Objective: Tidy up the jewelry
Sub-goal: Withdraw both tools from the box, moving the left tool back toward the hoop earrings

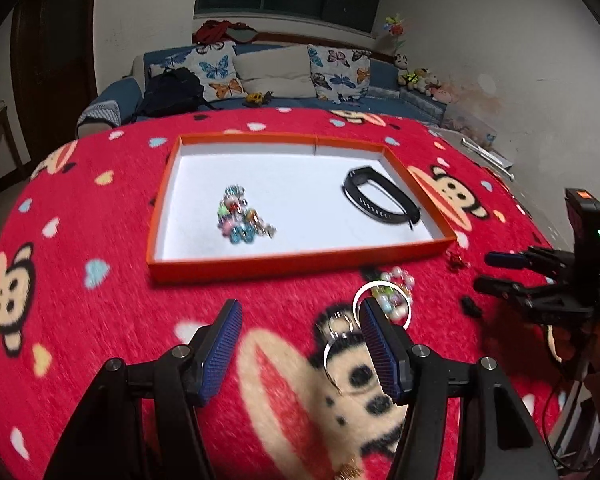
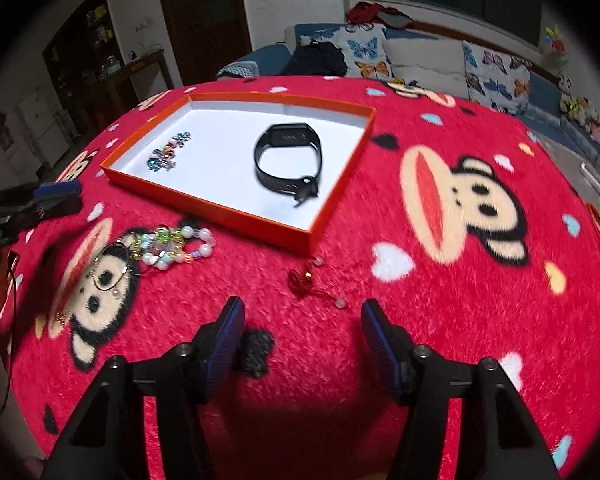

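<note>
An orange tray [image 1: 260, 266] [image 2: 204, 206] with a white floor holds a colourful bead bracelet [image 1: 240, 218] [image 2: 166, 152] and a black wristband [image 1: 380, 202] [image 2: 288, 158]. On the red cloth in front of it lie pearl and glass bead bracelets [image 1: 394, 292] [image 2: 176, 246], thin wire hoops [image 1: 336, 340] [image 2: 112, 270], a red knot charm [image 1: 456, 260] [image 2: 306, 278] and a small black item [image 1: 470, 306] [image 2: 256, 350]. My left gripper [image 1: 300, 340] is open, its right finger beside the hoops. My right gripper [image 2: 302, 340] [image 1: 490, 272] is open, above the cloth near the charm.
A red monkey-print cloth [image 1: 80, 320] covers the round table. A sofa with butterfly cushions [image 1: 276, 76] and a black backpack [image 1: 172, 92] stands behind it. A small gold piece [image 1: 350, 470] lies near the front edge.
</note>
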### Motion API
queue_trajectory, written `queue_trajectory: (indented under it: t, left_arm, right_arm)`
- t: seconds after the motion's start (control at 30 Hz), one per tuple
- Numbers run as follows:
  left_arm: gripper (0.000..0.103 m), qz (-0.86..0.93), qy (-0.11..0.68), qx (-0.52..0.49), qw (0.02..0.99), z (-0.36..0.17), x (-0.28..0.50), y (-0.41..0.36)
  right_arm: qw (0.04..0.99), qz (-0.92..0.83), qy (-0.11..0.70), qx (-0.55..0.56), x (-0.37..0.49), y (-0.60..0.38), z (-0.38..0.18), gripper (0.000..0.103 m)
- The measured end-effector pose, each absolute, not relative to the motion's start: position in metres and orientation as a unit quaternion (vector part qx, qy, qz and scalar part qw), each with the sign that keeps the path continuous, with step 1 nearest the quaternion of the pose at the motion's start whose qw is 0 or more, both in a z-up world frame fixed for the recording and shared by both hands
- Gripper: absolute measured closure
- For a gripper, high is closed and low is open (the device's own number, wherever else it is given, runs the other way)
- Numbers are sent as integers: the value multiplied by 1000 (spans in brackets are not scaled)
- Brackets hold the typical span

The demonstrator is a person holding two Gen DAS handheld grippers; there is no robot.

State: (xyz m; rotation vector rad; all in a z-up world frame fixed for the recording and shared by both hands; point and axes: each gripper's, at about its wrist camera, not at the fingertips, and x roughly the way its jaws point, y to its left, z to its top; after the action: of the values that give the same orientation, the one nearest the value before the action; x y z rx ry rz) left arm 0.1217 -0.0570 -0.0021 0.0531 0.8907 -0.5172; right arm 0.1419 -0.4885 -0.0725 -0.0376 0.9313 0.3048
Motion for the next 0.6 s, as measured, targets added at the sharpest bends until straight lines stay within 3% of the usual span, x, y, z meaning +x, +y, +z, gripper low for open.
queue_trajectory:
  t: [0.17,0.43,0.5,0.6]
  left_arm:
    - [38,-250,428,35,867,-9,113,-60]
    - [38,-275,433,57,857,-20,105,-71]
    - [38,-285,431,74,853,-24,102,-79]
    - [38,-299,437,91,844,-31,101,-89]
  right_arm:
    - [881,145,450,-24,152,-483,-79,49]
    - [881,143,447,-60,162,-468,-90,70]
    - [883,140,443,-70,161,-466,-89,83]
    - [883,144,443,-66,158,-466,-88,86]
